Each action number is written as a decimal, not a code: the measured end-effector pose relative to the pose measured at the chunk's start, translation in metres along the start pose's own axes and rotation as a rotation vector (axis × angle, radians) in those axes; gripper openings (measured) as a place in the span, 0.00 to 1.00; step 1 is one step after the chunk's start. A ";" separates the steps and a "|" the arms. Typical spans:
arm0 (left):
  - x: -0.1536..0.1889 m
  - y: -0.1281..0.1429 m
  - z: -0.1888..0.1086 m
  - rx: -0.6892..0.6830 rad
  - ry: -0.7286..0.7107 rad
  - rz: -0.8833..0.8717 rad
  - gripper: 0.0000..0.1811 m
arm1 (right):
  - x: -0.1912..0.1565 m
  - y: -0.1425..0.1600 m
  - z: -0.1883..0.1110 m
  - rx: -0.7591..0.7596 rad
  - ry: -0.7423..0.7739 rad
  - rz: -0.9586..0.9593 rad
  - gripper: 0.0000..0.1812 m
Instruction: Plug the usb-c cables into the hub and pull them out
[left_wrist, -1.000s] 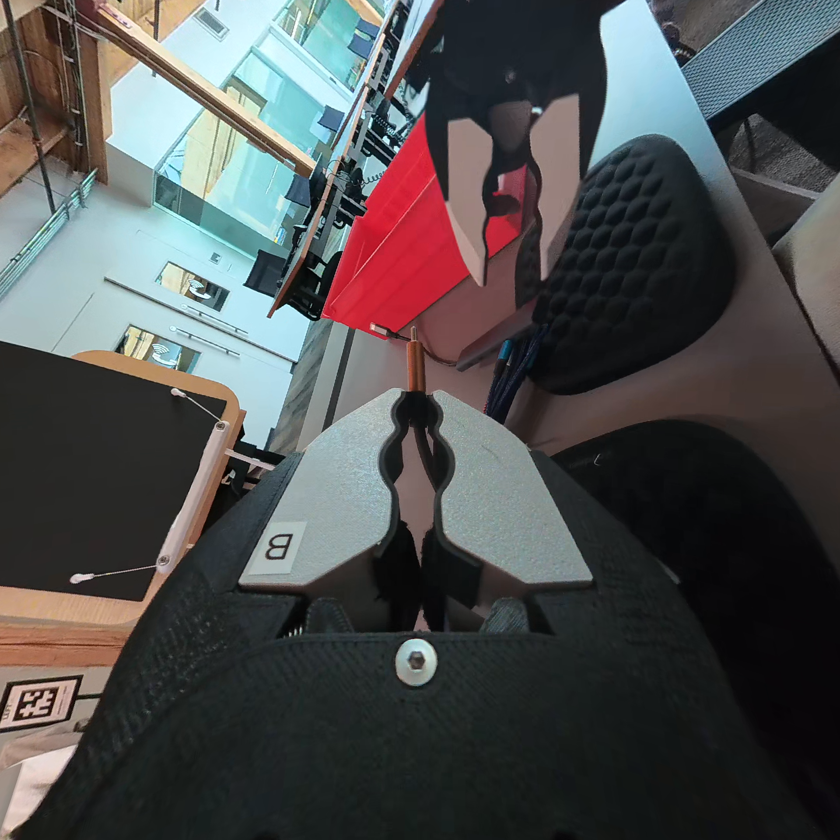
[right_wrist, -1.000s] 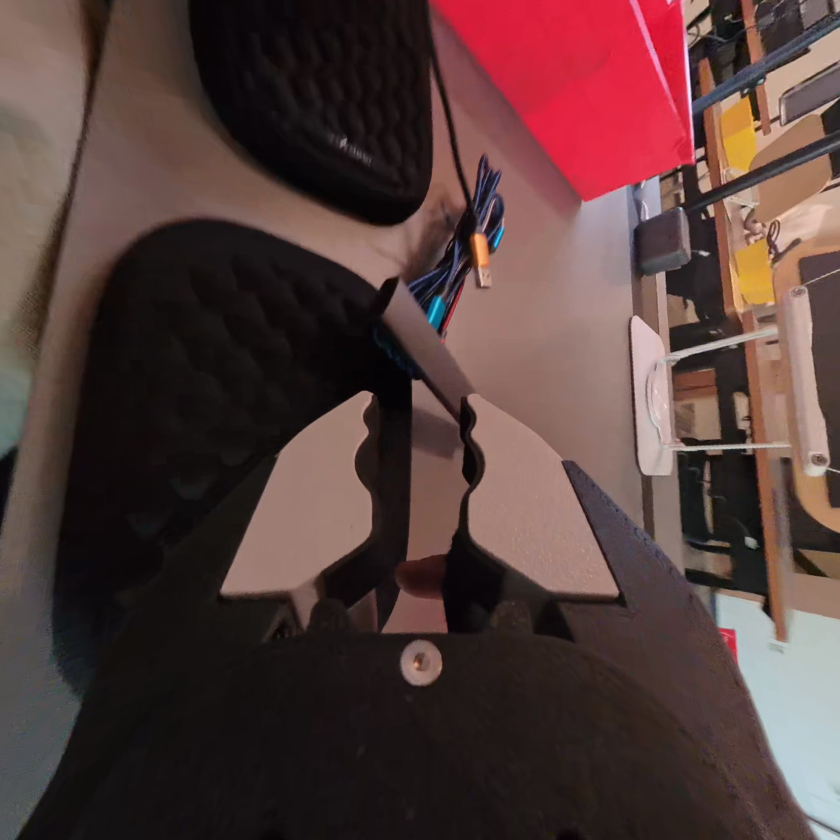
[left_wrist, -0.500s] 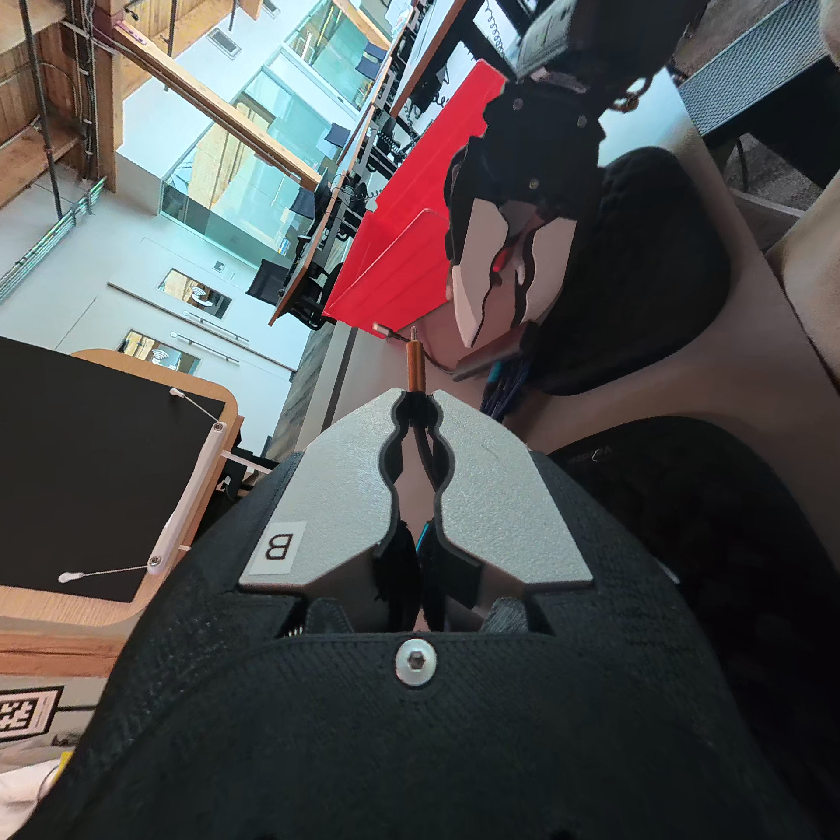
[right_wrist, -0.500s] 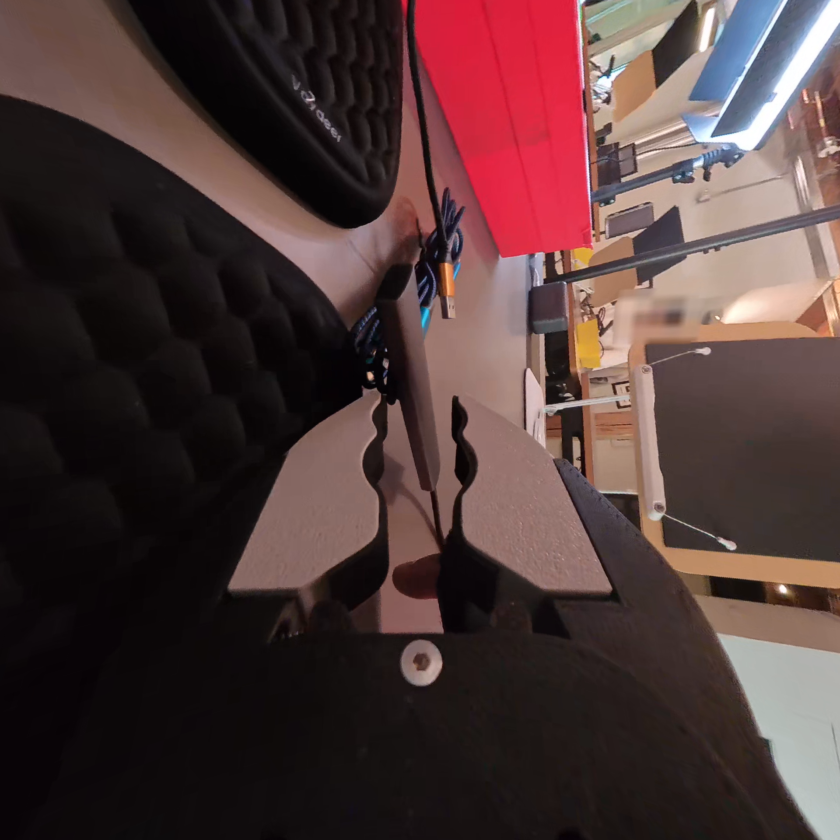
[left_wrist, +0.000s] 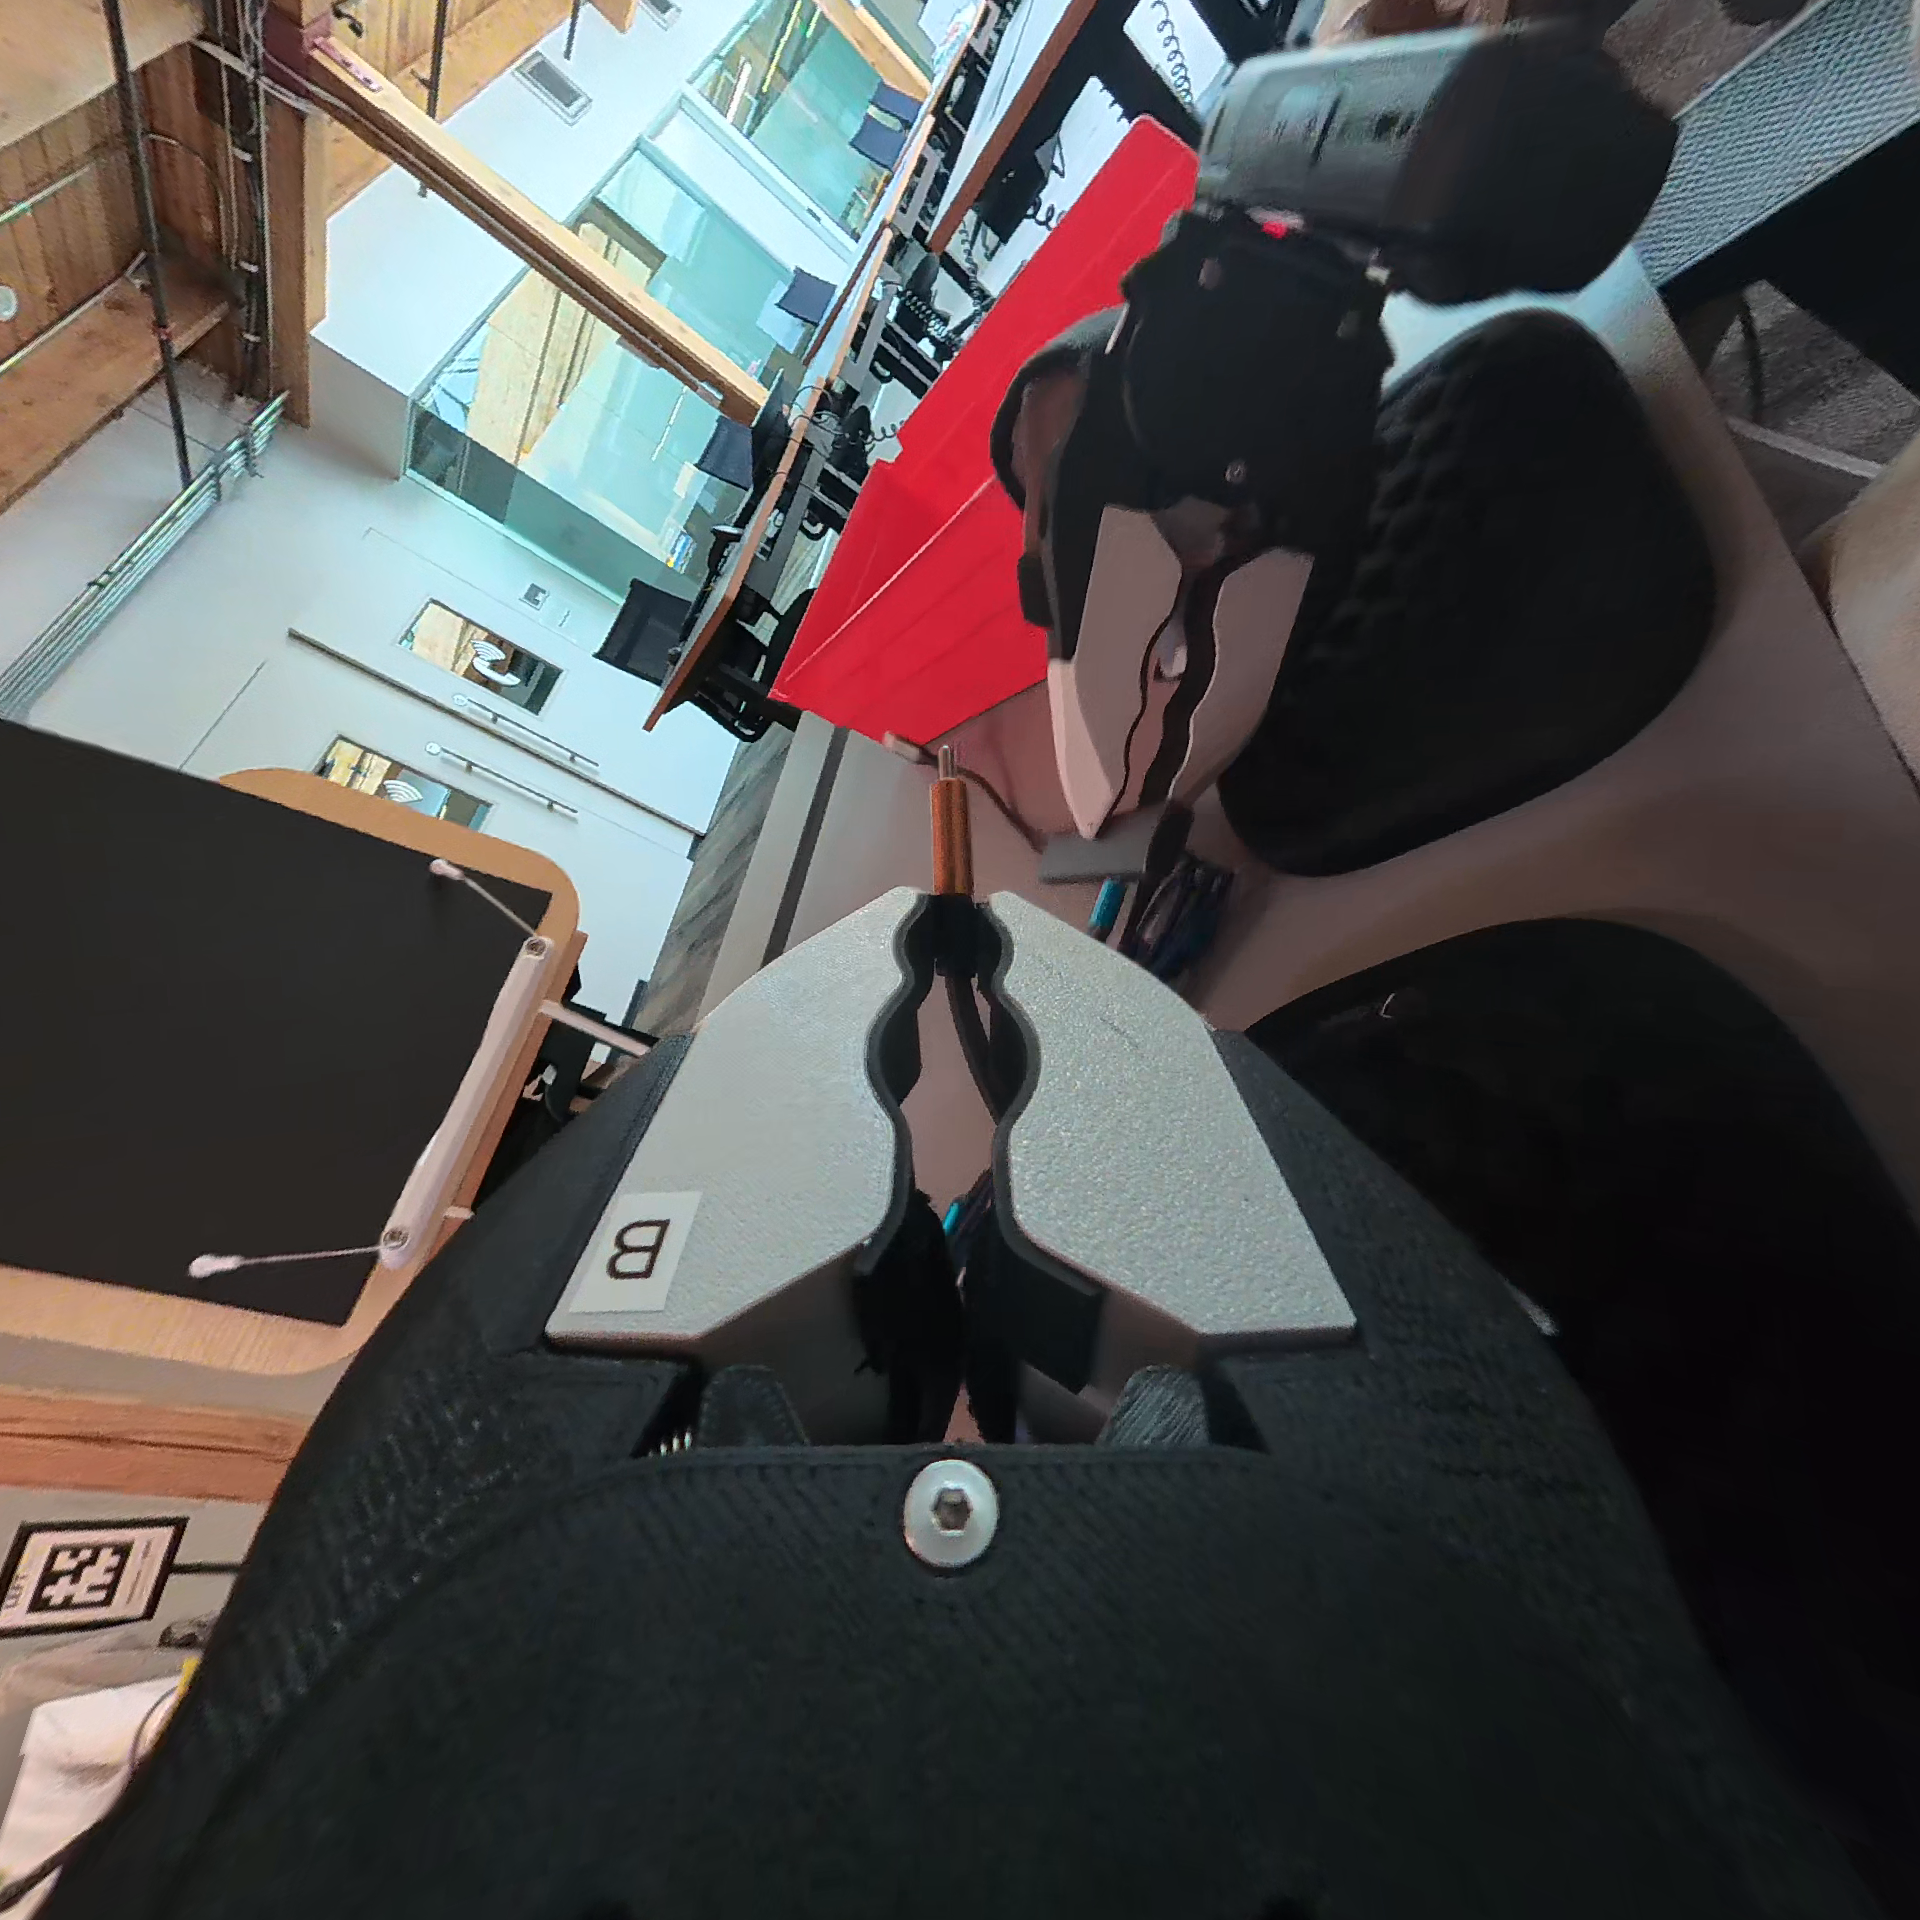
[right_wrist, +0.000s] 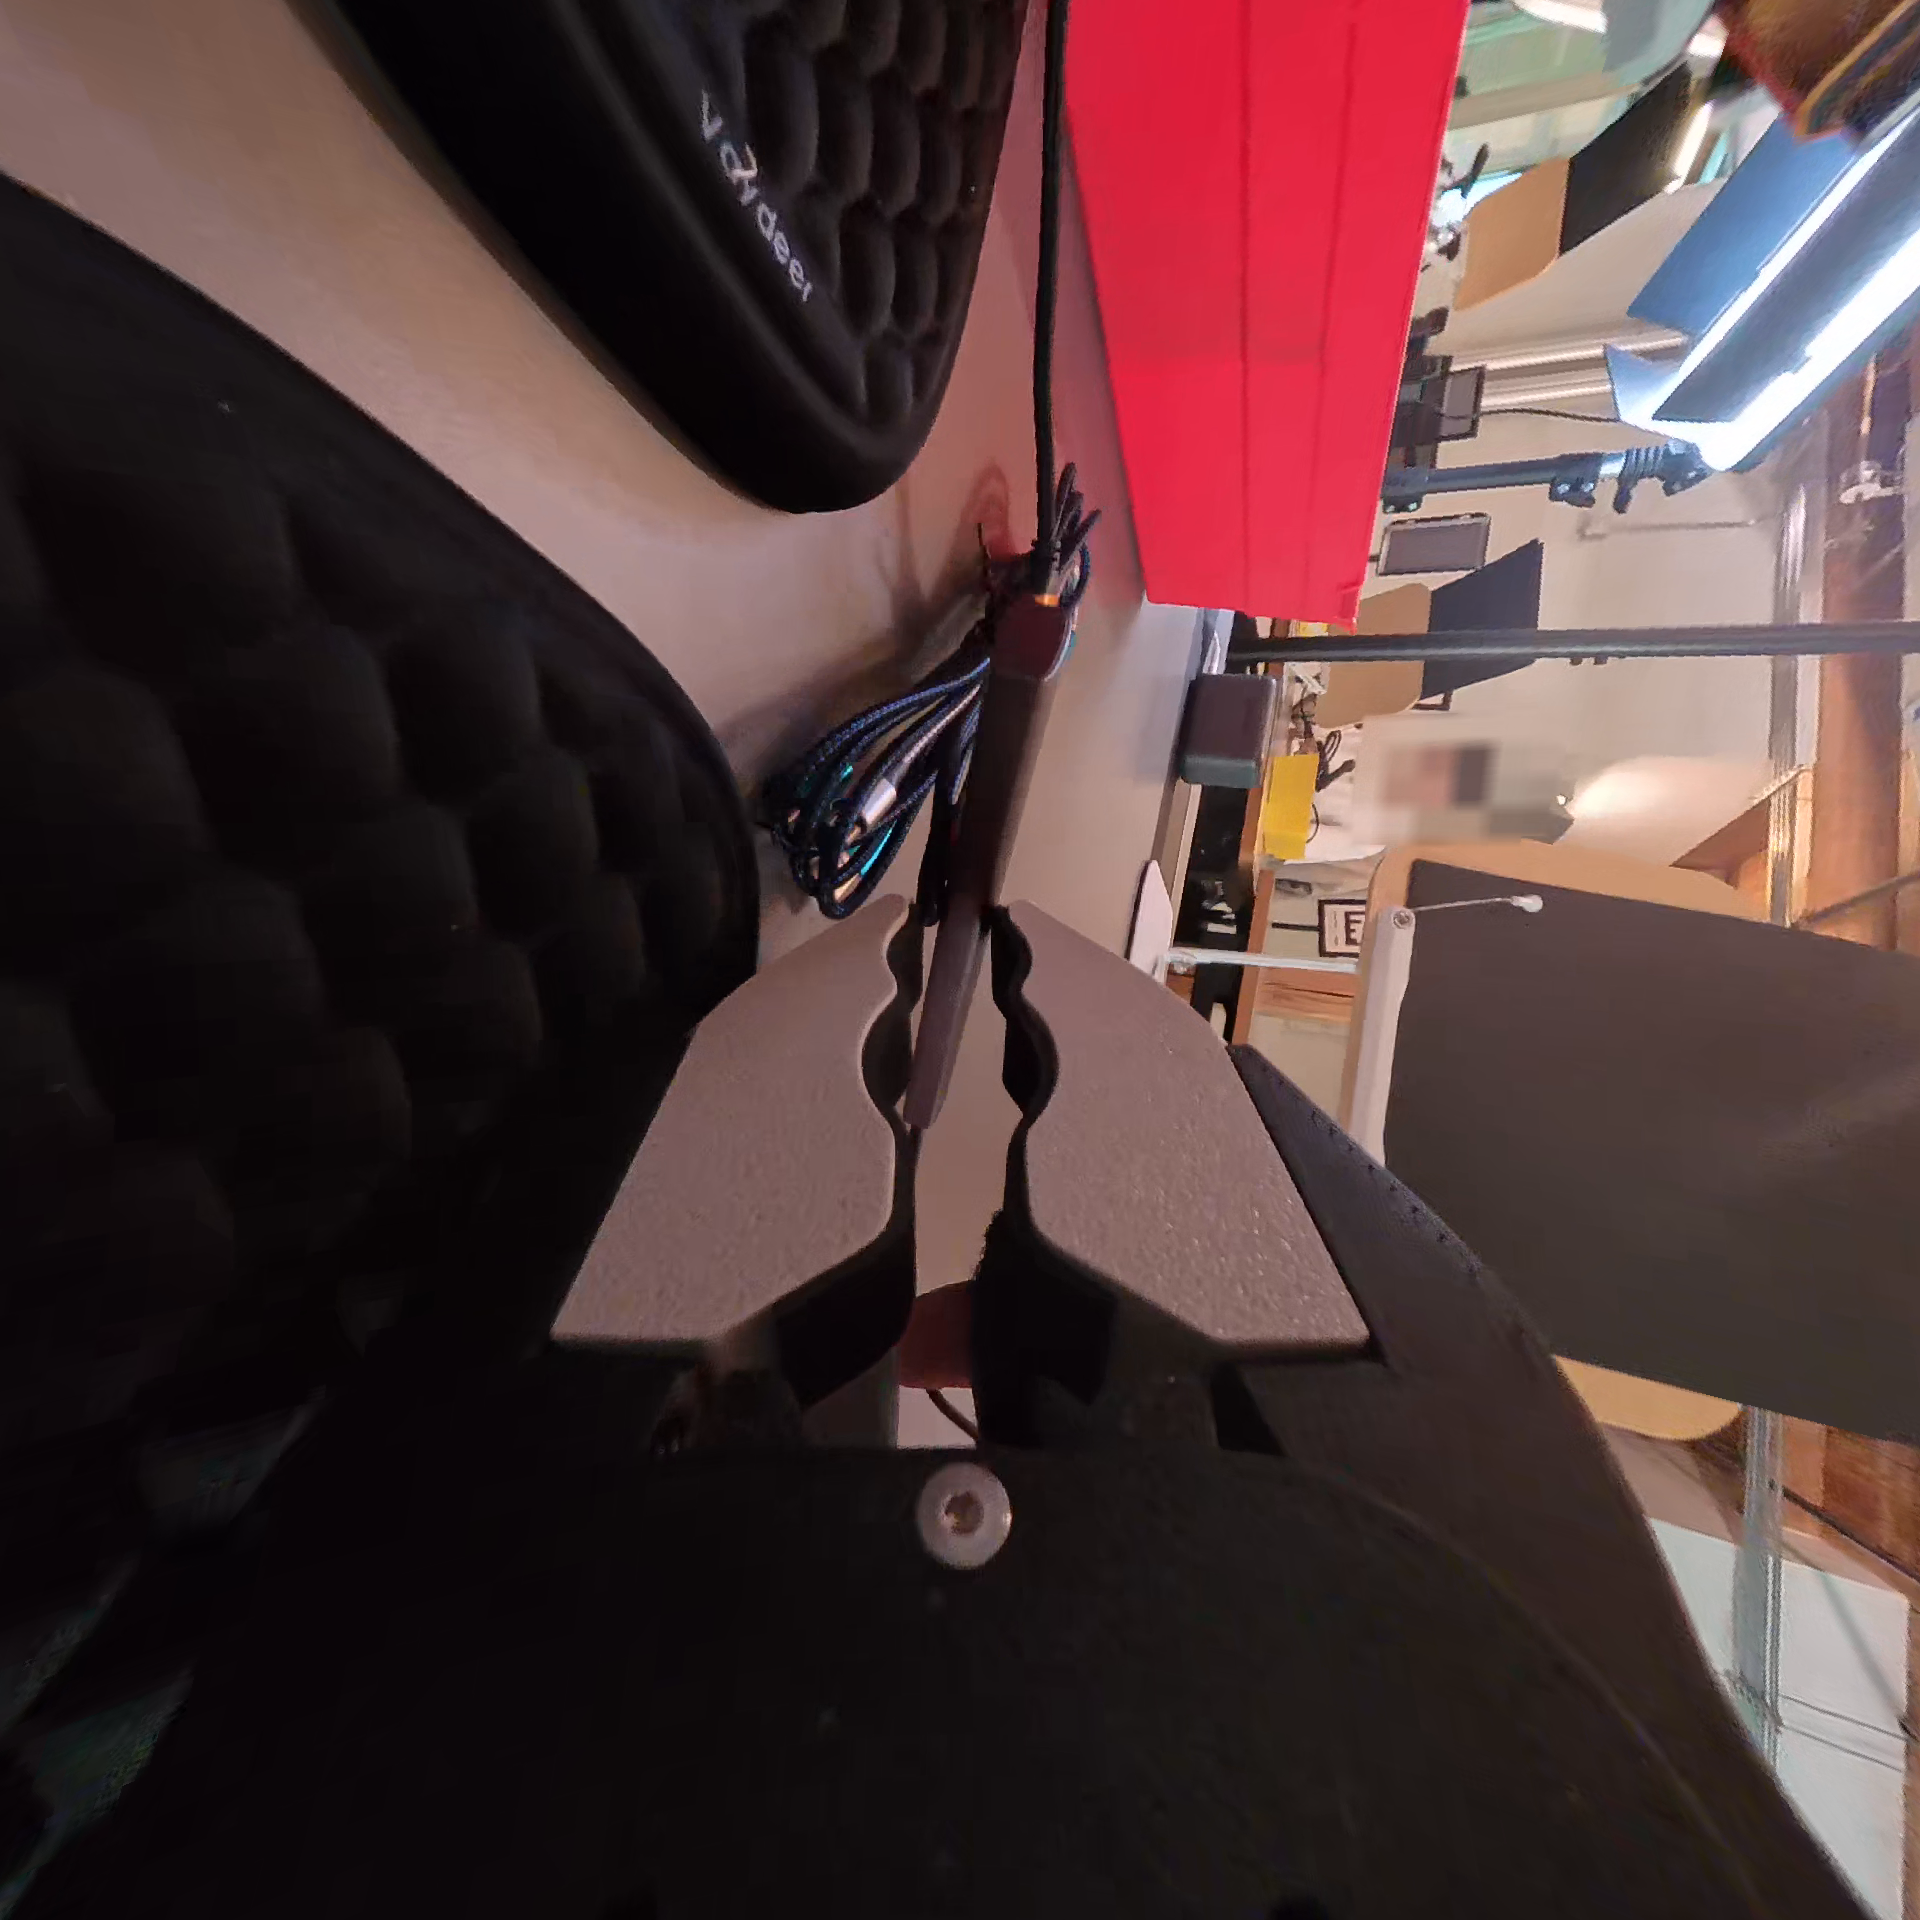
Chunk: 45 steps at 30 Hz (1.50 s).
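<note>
**A:** We've got the left gripper (left_wrist: 951, 914) pinched tight on the black cable just behind its orange USB-C plug (left_wrist: 947, 831). The plug sticks straight out past the fingertips, long axis in line with the fingers, metal tip aimed toward the red bin (left_wrist: 935, 582).

**B:** And on our other side, the right gripper (right_wrist: 954, 914) is clamped on the slim grey hub (right_wrist: 961, 956), edge-on, running lengthwise away from the fingers. Only the right wrist view shows the bundle of blue braided cables (right_wrist: 873, 810) clearly, lying on the table (right_wrist: 520, 436) beside the hub.

**A:** There's a lettered sticker (left_wrist: 634, 1252) on our left finger and printing on the black honeycomb cushion (right_wrist: 790, 208). We're not quoting either.
</note>
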<state>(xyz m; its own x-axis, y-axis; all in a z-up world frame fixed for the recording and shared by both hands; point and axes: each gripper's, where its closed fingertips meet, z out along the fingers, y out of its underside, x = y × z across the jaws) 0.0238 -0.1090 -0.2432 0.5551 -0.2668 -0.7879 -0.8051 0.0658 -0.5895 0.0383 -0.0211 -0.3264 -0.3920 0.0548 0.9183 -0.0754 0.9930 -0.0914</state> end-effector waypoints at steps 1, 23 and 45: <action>-0.002 0.001 -0.002 0.001 -0.009 -0.003 0.03 | 0.000 0.000 -0.007 -0.011 -0.014 0.002 0.06; 0.020 0.007 0.015 -0.010 0.081 0.013 0.03 | -0.031 -0.014 -0.073 0.141 -0.094 -0.039 0.21; 0.068 0.039 0.064 -0.238 0.299 0.067 0.03 | -0.029 -0.028 -0.035 0.199 -0.199 -0.072 0.06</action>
<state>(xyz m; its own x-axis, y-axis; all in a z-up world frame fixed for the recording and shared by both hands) 0.0433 -0.0627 -0.3312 0.4424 -0.5404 -0.7158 -0.8830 -0.1228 -0.4531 0.0840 -0.0470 -0.3371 -0.5497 -0.0561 0.8335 -0.2800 0.9524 -0.1205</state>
